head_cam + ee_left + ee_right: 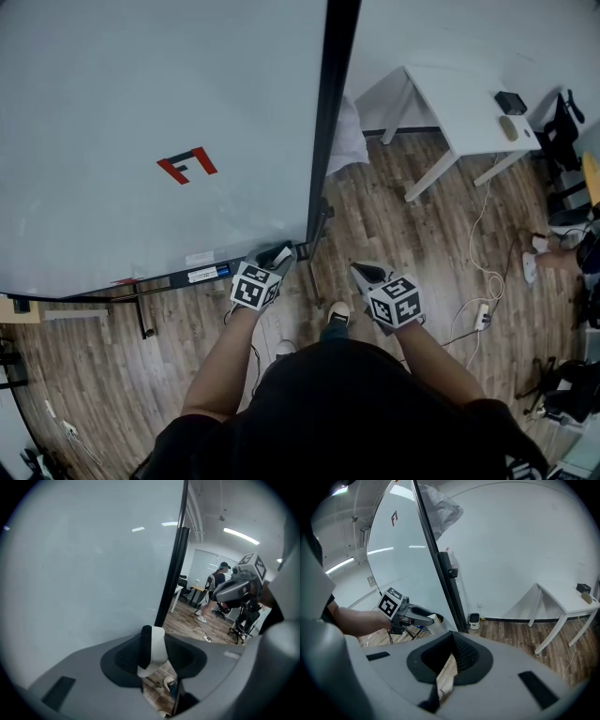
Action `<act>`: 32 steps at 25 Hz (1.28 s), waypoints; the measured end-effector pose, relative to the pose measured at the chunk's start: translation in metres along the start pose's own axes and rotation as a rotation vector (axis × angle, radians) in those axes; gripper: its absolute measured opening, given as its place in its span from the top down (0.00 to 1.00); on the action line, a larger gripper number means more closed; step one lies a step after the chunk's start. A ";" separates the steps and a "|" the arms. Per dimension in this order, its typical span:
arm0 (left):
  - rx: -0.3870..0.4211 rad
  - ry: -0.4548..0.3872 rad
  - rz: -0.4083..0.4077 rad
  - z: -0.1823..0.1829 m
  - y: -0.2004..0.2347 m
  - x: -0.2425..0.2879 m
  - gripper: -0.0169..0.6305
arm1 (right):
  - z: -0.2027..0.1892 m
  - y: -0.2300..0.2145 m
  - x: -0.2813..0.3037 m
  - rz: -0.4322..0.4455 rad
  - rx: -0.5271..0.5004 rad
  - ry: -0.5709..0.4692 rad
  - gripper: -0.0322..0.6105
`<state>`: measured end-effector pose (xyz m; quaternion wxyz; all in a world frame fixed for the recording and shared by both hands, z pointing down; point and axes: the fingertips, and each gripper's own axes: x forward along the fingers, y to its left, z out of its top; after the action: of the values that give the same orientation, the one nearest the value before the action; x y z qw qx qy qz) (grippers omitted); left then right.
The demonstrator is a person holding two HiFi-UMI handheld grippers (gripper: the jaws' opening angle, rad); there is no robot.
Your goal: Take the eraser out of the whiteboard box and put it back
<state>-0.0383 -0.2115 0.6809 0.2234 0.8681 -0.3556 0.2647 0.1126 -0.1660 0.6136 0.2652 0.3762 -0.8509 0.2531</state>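
Observation:
In the left gripper view the eraser point(157, 651), white-bodied with a black felt side, stands upright between the two pads. My left gripper point(152, 637) is shut on it. From the head view this gripper point(279, 253) sits at the lower right corner of the whiteboard point(141, 112), just above the black tray point(178, 279) along its bottom edge. A pale tip of the eraser point(285, 255) shows at the jaws. My right gripper point(364, 273) hangs to the right of the board's black frame point(330, 112), shut with nothing in it. The right gripper view shows the left gripper point(426, 618) carrying the eraser point(435, 618).
A red mark point(187, 166) is on the whiteboard. A white table point(469, 103) stands at the right near the wall. A cable and power strip point(483, 314) lie on the wood floor. The board's stand leg point(141, 314) is below the tray. A person point(218, 585) stands far off by chairs.

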 end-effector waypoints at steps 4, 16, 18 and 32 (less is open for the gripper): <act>0.004 0.013 -0.002 -0.003 0.000 0.004 0.73 | -0.002 -0.001 -0.001 -0.005 0.005 0.003 0.96; 0.004 0.027 0.008 -0.006 0.001 0.008 0.72 | -0.005 -0.002 -0.004 -0.010 0.010 0.003 0.96; 0.006 0.025 0.007 -0.006 0.001 0.008 0.72 | -0.006 -0.002 -0.004 -0.011 0.010 0.002 0.96; 0.020 -0.015 0.012 0.006 -0.002 -0.005 0.71 | -0.002 0.004 -0.008 -0.008 0.000 -0.011 0.96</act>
<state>-0.0377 -0.2111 0.6727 0.2104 0.8701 -0.3600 0.2629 0.1149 -0.1581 0.6089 0.2614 0.3811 -0.8508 0.2501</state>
